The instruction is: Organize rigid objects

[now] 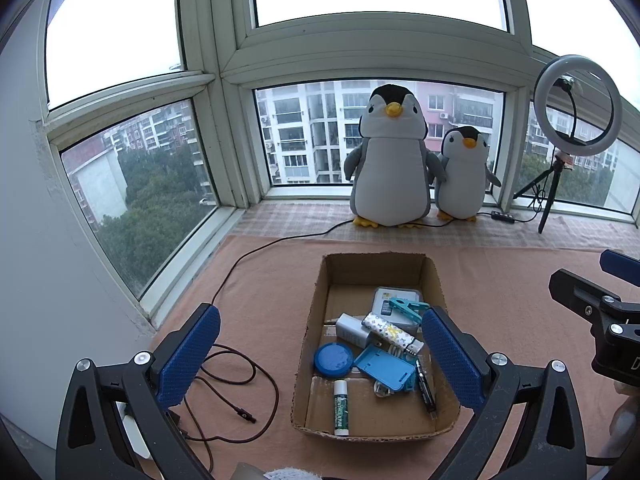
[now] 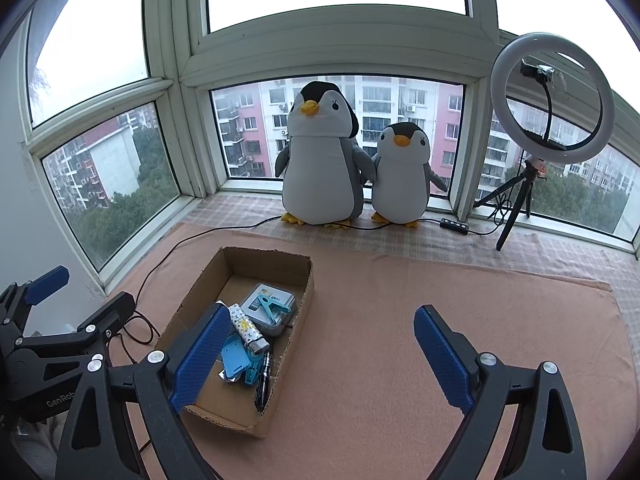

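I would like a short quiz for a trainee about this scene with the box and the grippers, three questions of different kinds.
1. True or false: the cardboard box holds several small items.
2. The lip balm stick lies: A) in the box, B) on the cloth, C) between the fingers.
3. How many plush penguins stand at the window?

Key: 1 true; 2 A; 3 two. Both the left gripper and right gripper are open and empty.

Two plush penguins (image 1: 394, 164) stand side by side at the window ledge's back edge, a ring light (image 1: 576, 106) on its tripod toward the right corner, a dark cable (image 1: 240, 376) coiled near the left edge.
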`<state>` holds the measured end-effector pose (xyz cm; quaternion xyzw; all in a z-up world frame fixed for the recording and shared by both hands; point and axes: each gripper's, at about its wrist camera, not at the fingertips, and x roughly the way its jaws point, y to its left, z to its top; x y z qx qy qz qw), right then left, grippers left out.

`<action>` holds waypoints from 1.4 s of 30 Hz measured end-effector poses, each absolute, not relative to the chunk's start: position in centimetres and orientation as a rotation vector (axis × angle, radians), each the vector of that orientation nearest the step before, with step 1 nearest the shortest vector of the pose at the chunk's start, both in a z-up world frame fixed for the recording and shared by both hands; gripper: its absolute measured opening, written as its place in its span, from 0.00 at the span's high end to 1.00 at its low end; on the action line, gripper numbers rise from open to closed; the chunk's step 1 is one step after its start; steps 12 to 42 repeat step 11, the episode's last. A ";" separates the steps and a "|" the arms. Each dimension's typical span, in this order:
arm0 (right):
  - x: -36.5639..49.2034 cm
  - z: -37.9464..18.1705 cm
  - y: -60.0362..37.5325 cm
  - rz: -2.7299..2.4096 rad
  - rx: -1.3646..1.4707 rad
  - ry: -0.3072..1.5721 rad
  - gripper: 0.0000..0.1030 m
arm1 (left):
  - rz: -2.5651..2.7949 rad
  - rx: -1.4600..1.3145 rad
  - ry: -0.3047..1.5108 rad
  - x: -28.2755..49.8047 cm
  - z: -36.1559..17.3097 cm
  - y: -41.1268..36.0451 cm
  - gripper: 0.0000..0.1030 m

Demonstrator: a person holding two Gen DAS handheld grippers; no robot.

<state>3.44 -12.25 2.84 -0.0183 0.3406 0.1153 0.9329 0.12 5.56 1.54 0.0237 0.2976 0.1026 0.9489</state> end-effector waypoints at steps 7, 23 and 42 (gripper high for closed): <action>3.4 2.5 -12.3 0.237 -0.038 0.702 0.12 | 0.205 0.048 0.603 0.1 1.4 5.5 0.01; 3.4 2.4 -12.4 0.236 -0.035 0.708 0.12 | 0.211 0.048 0.605 0.2 1.3 5.4 0.01; 3.4 2.4 -12.4 0.236 -0.035 0.708 0.12 | 0.211 0.048 0.605 0.2 1.3 5.4 0.01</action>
